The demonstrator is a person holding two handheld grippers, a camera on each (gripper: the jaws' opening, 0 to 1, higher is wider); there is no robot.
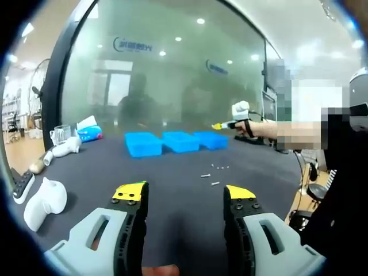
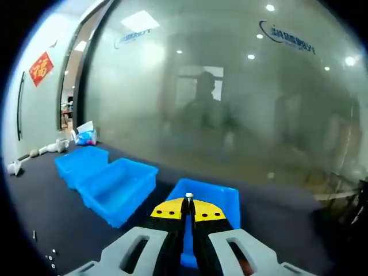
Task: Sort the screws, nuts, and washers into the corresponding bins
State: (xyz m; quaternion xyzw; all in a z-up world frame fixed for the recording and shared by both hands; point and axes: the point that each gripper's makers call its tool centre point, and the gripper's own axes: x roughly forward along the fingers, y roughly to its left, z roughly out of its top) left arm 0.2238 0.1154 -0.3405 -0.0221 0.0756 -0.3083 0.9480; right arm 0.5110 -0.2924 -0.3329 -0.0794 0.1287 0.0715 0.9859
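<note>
A small silver metal screw (image 2: 189, 196) sits pinched at the tips of the right tongs (image 2: 189, 202) above the nearest of three open blue plastic bins (image 2: 224, 201); loose small metal parts (image 1: 214, 175) lie on the dark grey surface (image 1: 172, 190); the left tongs (image 1: 183, 193) are spread apart, holding nothing

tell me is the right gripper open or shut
Shut: the right gripper's yellow tips meet on a small metal piece, above the nearest blue bin.
</note>
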